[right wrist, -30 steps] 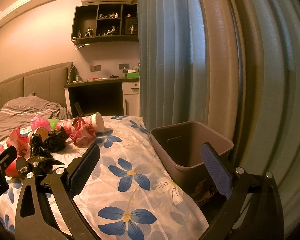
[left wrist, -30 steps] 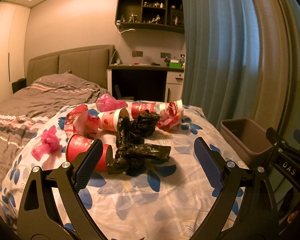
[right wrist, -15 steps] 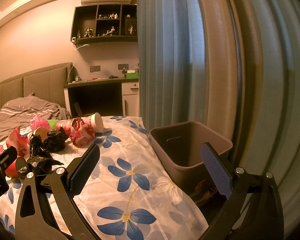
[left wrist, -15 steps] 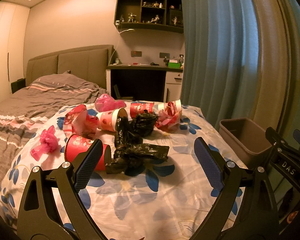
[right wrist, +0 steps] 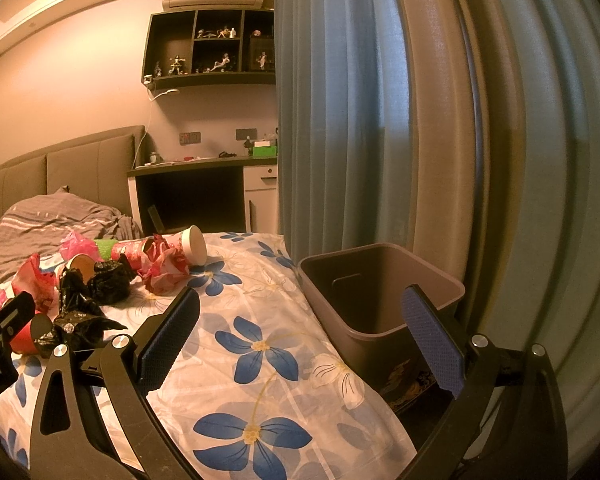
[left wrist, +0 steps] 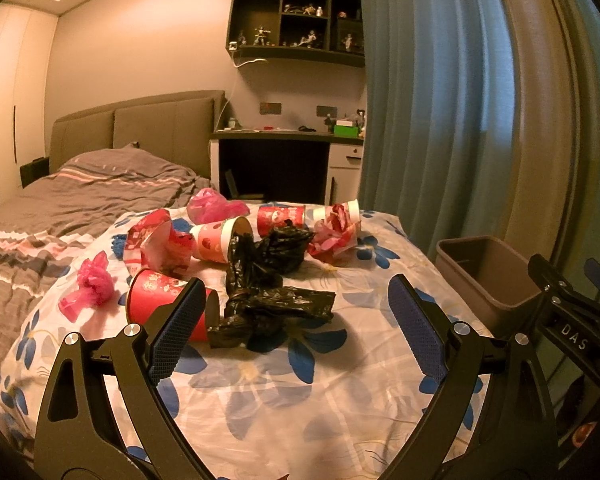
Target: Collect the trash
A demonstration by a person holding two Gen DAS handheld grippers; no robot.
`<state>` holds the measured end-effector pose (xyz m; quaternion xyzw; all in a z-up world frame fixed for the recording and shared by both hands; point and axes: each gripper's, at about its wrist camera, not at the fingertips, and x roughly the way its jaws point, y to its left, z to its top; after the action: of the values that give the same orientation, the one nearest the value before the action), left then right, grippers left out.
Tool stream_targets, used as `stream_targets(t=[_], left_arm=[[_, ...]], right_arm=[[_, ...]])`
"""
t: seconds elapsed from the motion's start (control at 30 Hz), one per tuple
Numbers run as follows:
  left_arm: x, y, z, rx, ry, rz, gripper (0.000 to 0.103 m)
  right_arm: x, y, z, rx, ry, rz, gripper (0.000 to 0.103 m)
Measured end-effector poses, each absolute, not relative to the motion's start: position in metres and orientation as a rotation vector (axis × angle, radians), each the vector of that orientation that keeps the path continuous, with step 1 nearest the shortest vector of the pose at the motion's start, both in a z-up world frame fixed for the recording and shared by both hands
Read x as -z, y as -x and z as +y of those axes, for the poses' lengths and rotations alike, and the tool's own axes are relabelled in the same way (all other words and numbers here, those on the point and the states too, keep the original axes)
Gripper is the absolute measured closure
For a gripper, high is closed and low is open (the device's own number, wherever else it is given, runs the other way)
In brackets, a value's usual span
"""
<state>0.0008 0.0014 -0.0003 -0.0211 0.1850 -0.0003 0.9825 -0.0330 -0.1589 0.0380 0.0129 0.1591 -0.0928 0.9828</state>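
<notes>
Left wrist view: left gripper (left wrist: 296, 322) spread, empty, short of black bag (left wrist: 276, 308) on bed (left wrist: 300, 392). Right gripper (right wrist: 300, 340) spread near bin (right wrist: 380, 296). Advise pinching bag's bunched middle, clear of red cup (left wrist: 156, 296).

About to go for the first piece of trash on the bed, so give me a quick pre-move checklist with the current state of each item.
1. Left gripper open and empty: ok.
2. Right gripper open and empty: ok.
3. Nearest target, the black plastic bag, lies ahead between the left fingers, not yet touched: ok.
4. Red paper cup lies on its side touching the bag, partly behind the left finger; it may get nudged: not ok.
5. Brown bin upright beside the bed, mouth open, looks empty: ok.
6. Bin floor fully clear: cannot tell, the bottom is in shadow.
</notes>
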Motion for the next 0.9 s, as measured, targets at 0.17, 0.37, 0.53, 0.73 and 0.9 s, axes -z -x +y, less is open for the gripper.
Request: stream_targets(t=[0.17,0.37,0.53,0.73,0.9], left_arm=[[0.001,0.001,0.000,0.002,0.043,0.373,0.012],[0.003,0.002,-0.001,0.003,0.043,0.374,0.012],[0.003,0.002,-0.001,0.002,0.045,0.373,0.012],[0.006,0.005,0.004,-0.010,0.047,0.361,0.012],[0.014,0.008,0.025,-0.038,0.069,0.347,0.012]], right_arm=[[-0.038,0.033,-0.159,0.187,-0.025,0.320,0.005],[-0.036,0.033,-0.157,0.186,-0.026,0.319,0.005],[-0.035,0.032,-0.156,0.183,-0.027,0.321,0.005],[-0.040,0.031,-0.163,0.159,-0.031,0.325,0.005],[-0.033,0.023,-0.154,0.084,-0.034,0.336,0.005]])
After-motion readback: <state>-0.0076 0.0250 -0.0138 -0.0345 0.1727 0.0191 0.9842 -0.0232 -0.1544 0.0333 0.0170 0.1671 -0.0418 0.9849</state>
